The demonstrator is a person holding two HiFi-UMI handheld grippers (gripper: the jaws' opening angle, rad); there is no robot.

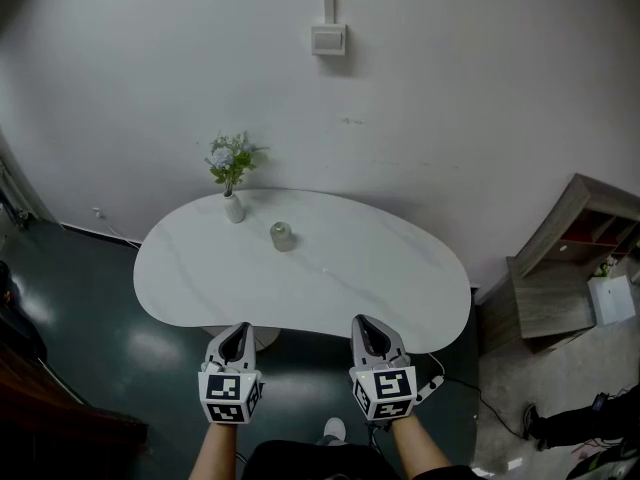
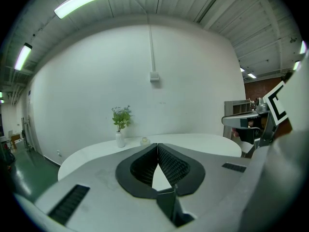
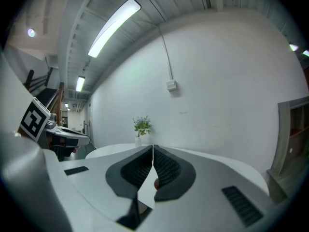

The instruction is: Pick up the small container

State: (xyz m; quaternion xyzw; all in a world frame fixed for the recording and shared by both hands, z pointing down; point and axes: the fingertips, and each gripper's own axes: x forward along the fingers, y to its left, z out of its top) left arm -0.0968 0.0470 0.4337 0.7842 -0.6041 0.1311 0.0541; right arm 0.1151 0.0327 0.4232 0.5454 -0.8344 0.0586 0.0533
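Two grippers are held before the near edge of a white oval table (image 1: 400, 278). The left gripper (image 1: 236, 340) and right gripper (image 1: 366, 328) each have their fingers closed tip to tip, holding nothing. Dark green floor (image 1: 90, 298) lies at left. At the table's far side stands a vase of flowers (image 1: 233, 206), with the small container (image 1: 282, 236) just right of it, apart. A wall box (image 1: 328, 39) hangs on the white wall (image 1: 480, 118), and a wooden shelf (image 1: 560, 278) stands at right.

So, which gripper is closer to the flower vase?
Left. The left gripper is at the table's near edge, directly in line with the flower vase at the far edge; the right gripper is at the same edge, further to the right.
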